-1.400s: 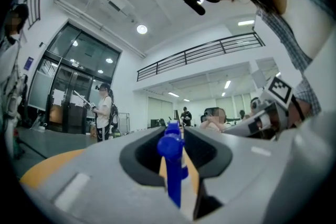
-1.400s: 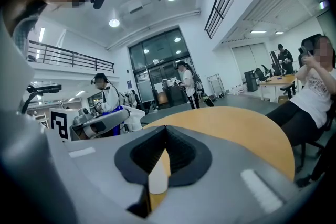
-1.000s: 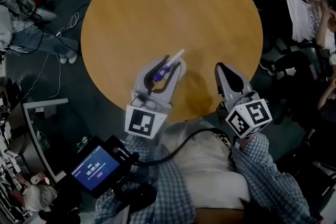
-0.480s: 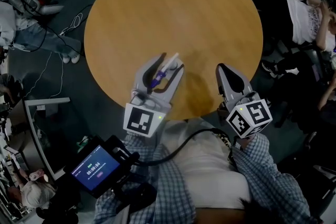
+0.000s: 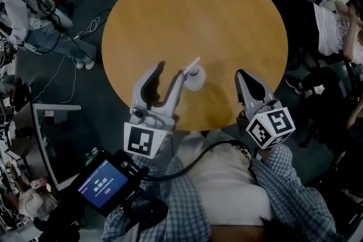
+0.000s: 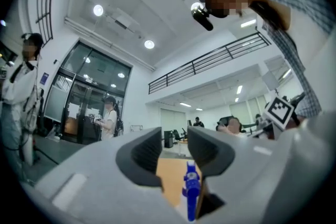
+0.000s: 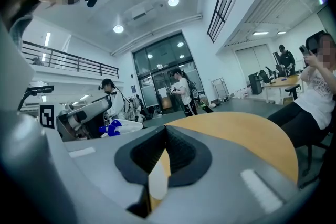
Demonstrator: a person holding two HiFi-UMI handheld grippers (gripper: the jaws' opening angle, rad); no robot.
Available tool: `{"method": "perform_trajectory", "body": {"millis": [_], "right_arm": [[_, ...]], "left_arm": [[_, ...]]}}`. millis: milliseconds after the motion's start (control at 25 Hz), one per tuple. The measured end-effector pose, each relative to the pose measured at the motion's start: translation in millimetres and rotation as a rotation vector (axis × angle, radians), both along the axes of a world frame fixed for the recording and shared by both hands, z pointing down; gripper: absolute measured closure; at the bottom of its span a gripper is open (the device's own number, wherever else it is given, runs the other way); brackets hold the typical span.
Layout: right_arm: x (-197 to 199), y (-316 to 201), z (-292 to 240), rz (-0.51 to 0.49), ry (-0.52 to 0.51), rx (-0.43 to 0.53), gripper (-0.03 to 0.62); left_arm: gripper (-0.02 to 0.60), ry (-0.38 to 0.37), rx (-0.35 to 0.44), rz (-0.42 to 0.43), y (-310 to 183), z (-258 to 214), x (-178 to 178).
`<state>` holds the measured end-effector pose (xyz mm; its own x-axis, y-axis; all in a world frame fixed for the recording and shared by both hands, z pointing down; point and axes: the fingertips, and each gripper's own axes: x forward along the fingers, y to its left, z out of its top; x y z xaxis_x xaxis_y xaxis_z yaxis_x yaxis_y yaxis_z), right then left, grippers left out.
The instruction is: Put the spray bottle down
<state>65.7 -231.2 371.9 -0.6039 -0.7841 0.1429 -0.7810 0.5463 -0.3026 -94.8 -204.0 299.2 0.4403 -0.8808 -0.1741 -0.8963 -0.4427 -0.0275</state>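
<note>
bottle [image 5: 194,79]: stands upright on worktop [image 5: 227,20], near the edge by the person, free of both grippers
left gripper [image 5: 167,72]: jaws spread and closing, pads on nothing; bottle just off its right jaw's tip
right gripper [image 5: 243,73]: jaws pressed together, empty, well to the bottle's right
nearer: left
axis: vertical
count: one bottle, two grippers, one worktop

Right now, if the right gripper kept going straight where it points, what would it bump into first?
Probably just the round wooden table: the right gripper, jaws shut, points low across its bare top. The spray bottle stands off to its left, out of that line.
</note>
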Motion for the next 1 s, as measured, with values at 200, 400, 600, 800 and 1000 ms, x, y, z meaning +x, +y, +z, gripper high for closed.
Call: {"method": "perform_trajectory", "body": {"millis": [200, 400, 600, 800, 1000], "right_arm": [[-5.0, -0.5, -2.7, -0.009, -0.006, 0.012, 0.589], [-13.2, -6.0, -4.9, -0.024, -0.008, 0.025, 0.588], [-18.8, -6.0, -7.2, -0.036, -0.004, 0.032, 0.588], [-20.5, -3.5, -7.8, -0.051, 0.031, 0.056, 0.589], [-24.1, -2.6, -8.2, -0.073, 0.040, 0.061, 0.589]], "left_arm": [[0.578, -0.071, 0.001, -0.111, 10.2, 1.1, -26.0], [0.578, -0.038, -0.067, -0.137, 12.6, 25.2, -36.0], [0.578, 0.003, -0.102, -0.163, 10.3, 34.8, -47.3], [0.578, 0.046, -0.111, -0.179, 9.0, 34.4, -52.0], [0.578, 0.047, -0.119, -0.179, 7.9, 35.5, -51.3]]}}
